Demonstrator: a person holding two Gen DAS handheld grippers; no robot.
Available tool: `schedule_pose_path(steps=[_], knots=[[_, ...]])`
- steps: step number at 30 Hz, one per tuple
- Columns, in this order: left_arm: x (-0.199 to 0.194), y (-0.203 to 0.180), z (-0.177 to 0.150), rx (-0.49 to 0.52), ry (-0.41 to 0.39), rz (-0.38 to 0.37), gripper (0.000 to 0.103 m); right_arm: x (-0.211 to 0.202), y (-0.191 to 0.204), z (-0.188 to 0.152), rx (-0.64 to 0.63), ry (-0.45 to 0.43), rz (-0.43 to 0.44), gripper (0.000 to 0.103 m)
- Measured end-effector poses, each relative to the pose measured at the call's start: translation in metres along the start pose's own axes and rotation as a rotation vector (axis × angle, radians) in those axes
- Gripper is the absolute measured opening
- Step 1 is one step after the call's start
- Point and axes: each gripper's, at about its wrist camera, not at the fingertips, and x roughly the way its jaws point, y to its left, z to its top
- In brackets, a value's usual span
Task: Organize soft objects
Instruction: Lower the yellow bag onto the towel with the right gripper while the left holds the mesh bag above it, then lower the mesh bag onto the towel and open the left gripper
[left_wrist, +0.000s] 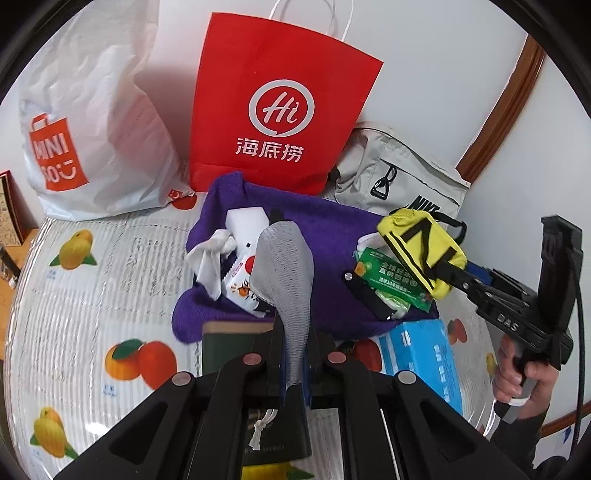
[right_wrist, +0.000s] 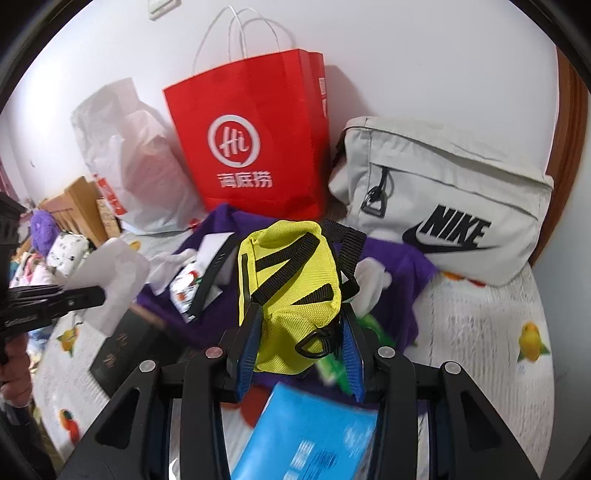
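My left gripper (left_wrist: 291, 243) is shut on a grey mesh fabric pouch (left_wrist: 288, 280), which stands up between its fingers over a purple cloth (left_wrist: 332, 229). The right gripper (right_wrist: 301, 314) is shut on a yellow pouch with black straps (right_wrist: 291, 288), held above the same purple cloth (right_wrist: 399, 280). In the left wrist view the right gripper (left_wrist: 447, 275) and the yellow pouch (left_wrist: 424, 251) are at the right, with a hand on the handle. In the right wrist view the left gripper (right_wrist: 88, 295) shows blurred at the left edge.
Against the wall stand a red paper bag (left_wrist: 280, 103), a white plastic bag (left_wrist: 96, 140) and a grey Nike bag (right_wrist: 443, 192). On the purple cloth lie a tissue pack (left_wrist: 240, 280) and a green packet (left_wrist: 391, 273). A blue box (left_wrist: 421, 354) and a dark box (right_wrist: 125, 347) lie nearer.
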Motion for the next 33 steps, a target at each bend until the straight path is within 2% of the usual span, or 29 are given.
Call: schedule_pose_path(steps=[7, 21, 26, 33], knots=[[0.027, 0.004, 0.016, -0.009, 0.025, -0.013, 0.006, 0.042, -0.015, 0.010, -0.018, 0.064, -0.048, 0.041], [0.084, -0.008, 0.044, 0.029, 0.089, -0.035, 0.007, 0.089, -0.026, 0.012, -0.054, 0.196, -0.063, 0.043], [0.101, -0.011, 0.045, 0.031, 0.120, -0.049, 0.007, 0.095, -0.026, 0.011, -0.035, 0.216, -0.020, 0.049], [0.122, -0.012, 0.046, 0.061, 0.141, -0.004, 0.007, 0.084, -0.025, 0.008, -0.025, 0.208, 0.004, 0.052]])
